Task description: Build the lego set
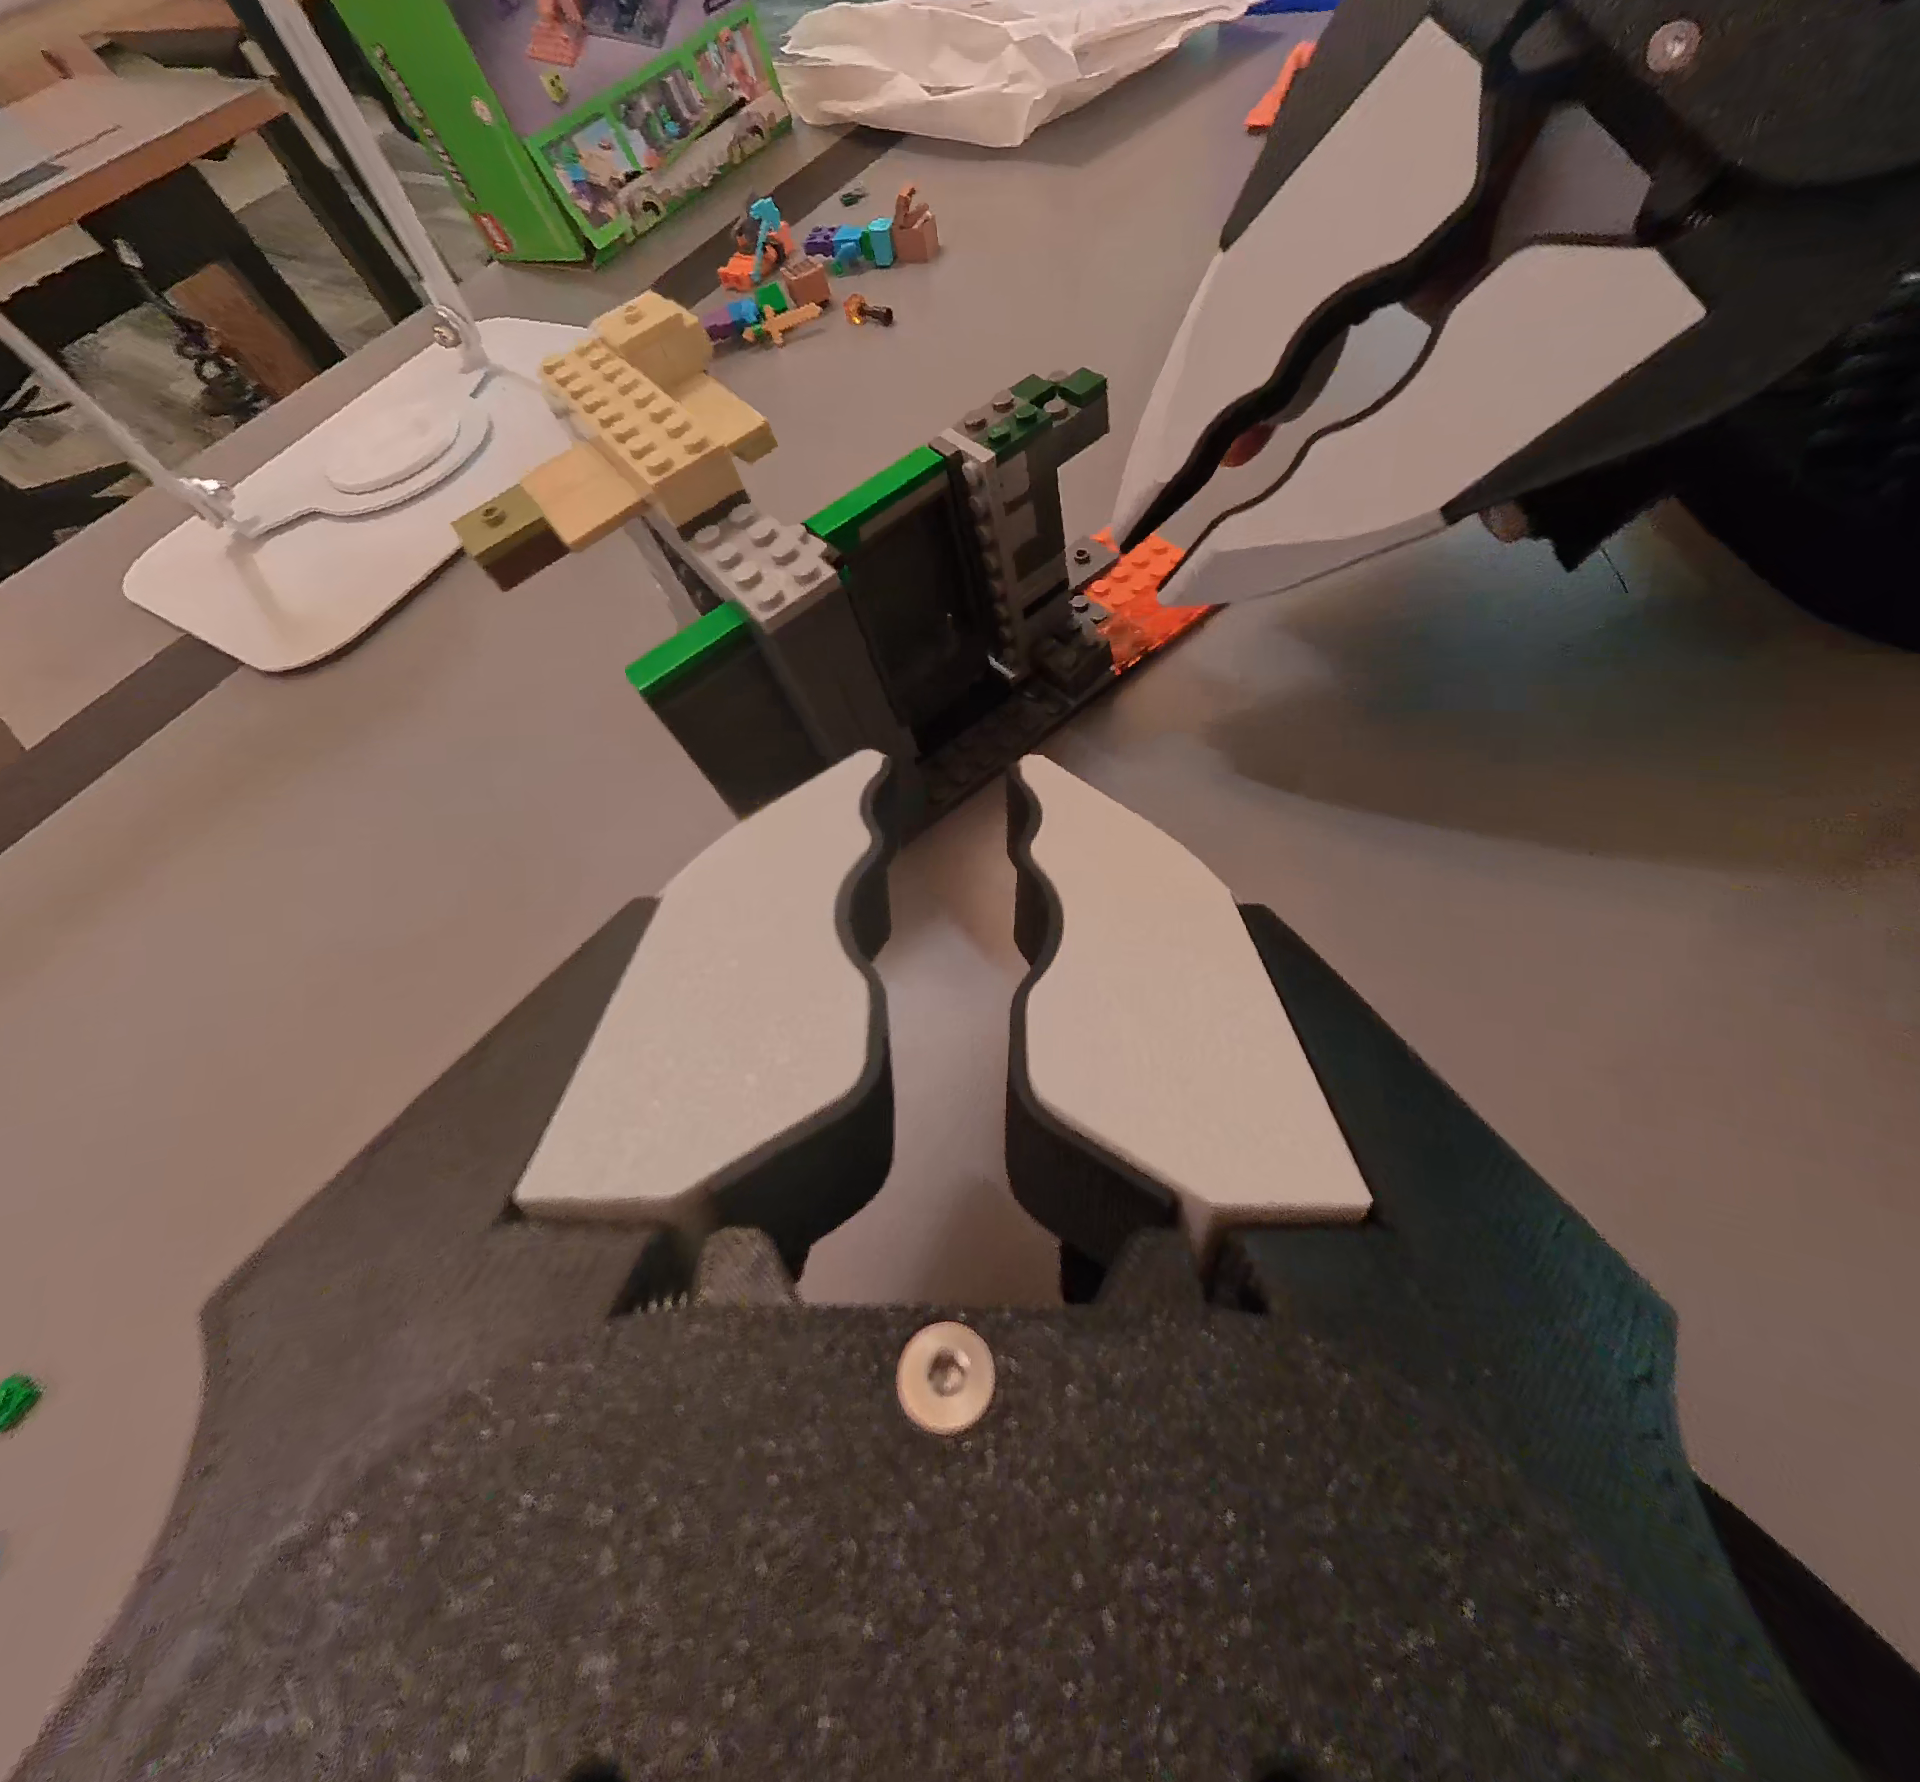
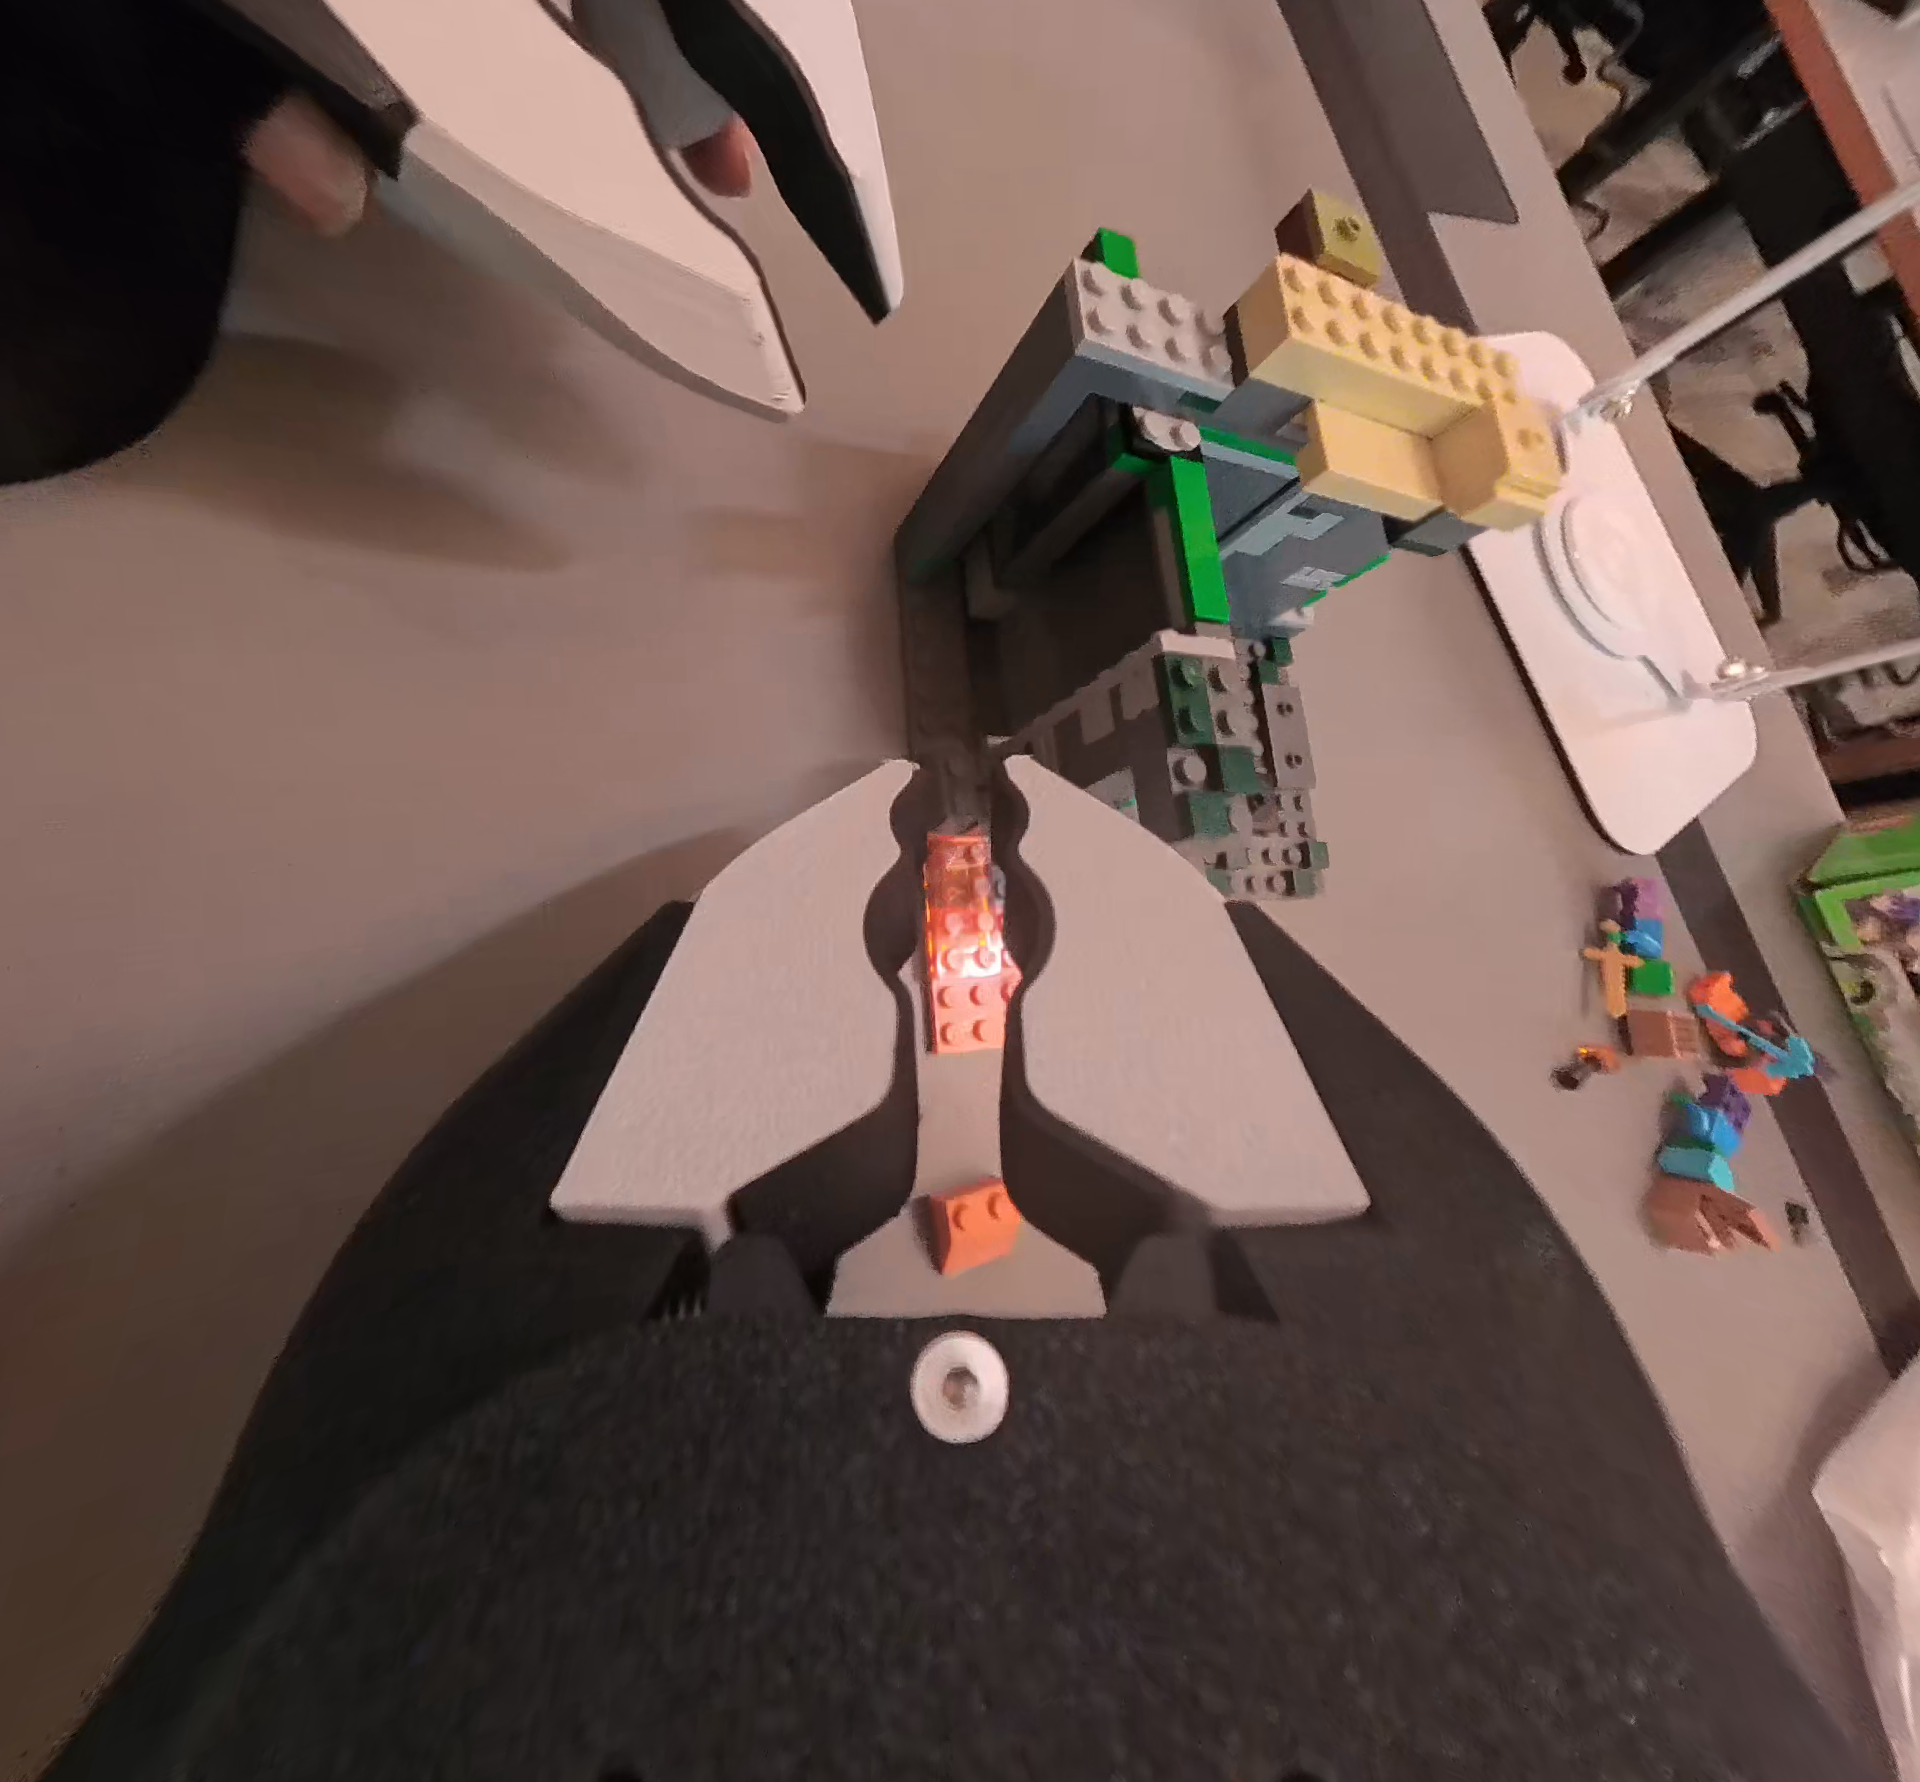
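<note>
A grey table [image 1: 312, 901] with a darker strip across it carries everything. At the centre of the left wrist view stands the partly built lego model [image 1: 883, 610], its orange plates [image 1: 1143, 579] at 3 o'clock. At 12 o'clock lie scattered loose pieces [image 1: 810, 267]; at 11 o'clock the green set box [image 1: 582, 70] stands upright. A white stand base [image 1: 332, 517] rests at 9 o'clock, crumpled white paper [image 1: 987, 59] at 1 o'clock. A single orange brick [image 2: 971, 1223] lies apart beside the plates.

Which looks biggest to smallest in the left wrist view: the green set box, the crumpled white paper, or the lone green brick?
1. green set box
2. crumpled white paper, nearly as big
3. lone green brick
</note>
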### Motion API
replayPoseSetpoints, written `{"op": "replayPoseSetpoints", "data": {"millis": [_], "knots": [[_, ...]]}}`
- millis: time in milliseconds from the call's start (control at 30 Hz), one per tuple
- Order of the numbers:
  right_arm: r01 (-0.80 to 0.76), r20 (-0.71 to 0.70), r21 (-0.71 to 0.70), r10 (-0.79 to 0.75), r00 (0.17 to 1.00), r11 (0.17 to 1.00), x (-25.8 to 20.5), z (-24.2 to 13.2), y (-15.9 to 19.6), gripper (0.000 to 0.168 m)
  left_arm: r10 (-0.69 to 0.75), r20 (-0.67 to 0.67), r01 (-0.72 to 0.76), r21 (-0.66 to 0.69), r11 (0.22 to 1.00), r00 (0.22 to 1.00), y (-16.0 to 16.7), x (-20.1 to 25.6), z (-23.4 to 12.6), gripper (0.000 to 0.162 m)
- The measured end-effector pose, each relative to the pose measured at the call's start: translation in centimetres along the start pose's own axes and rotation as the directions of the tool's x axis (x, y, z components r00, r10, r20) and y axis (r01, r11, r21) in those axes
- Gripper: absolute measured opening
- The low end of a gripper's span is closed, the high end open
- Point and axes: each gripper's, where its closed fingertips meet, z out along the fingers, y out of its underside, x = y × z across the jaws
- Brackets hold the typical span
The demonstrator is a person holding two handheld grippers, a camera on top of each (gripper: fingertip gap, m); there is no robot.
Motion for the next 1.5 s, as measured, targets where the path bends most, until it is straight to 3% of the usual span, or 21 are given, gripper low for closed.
{"op": "replayPoseSetpoints", "data": {"millis": [267, 533, 1500], "knots": [[-0.094, 0.093, 0.051, 0.089, 0.992, 0.994, -0.3, 0.7, 0.8, 0.009, 0.057, -0.113, -0.071, -0.128, 0.989, 0.992, -0.6, 2.2, 2.7, 0.008], [-0.108, 0.086, 0.019, 0.106, 0.991, 0.994, 0.0, 2.4, 1.1, 0.005, 0.032, -0.104, -0.059, -0.269, 0.961, 0.994, 0.5, 2.5, 5.4, 0.008], [-0.302, 0.135, -0.076, 0.31, 0.941, 0.95, 0.1, 2.3, 2.1, 0.0, 0.01, -0.109, -0.047, -0.342, 0.939, 0.994, 1.9, 3.1, 7.6, 0.008]]}}
